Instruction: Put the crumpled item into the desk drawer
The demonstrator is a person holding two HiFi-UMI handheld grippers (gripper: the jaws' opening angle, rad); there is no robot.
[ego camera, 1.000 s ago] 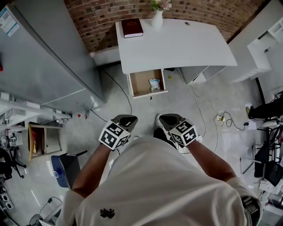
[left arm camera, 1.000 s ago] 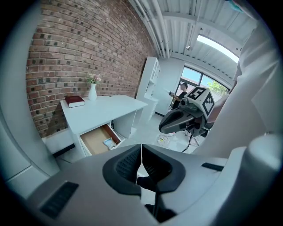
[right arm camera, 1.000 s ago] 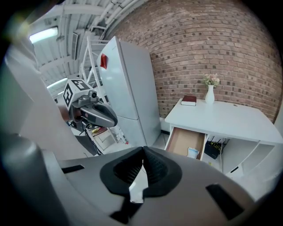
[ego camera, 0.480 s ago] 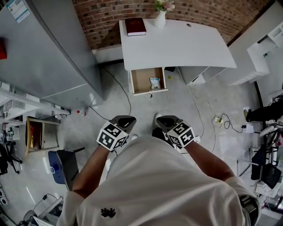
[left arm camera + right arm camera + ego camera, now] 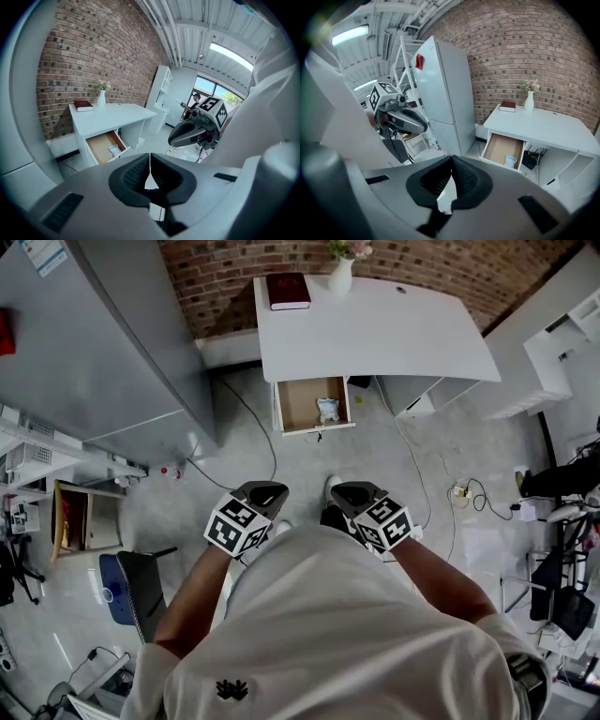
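A tall grey fridge [image 5: 103, 343] stands left of the white counter [image 5: 394, 334], which sits against the brick wall well ahead of you. The drawer [image 5: 302, 404] under the counter's left front edge stands open. You hold the left tongs [image 5: 265, 489] and right tongs [image 5: 352, 491] side by side close to your body, well apart from the counter. Each pair is pressed together on nothing. A dark red book [image 5: 288, 291] and a white vase [image 5: 341, 276] rest near the counter's back left corner. The crumpled item [image 5: 327, 410] lies inside the drawer, toward its right side.
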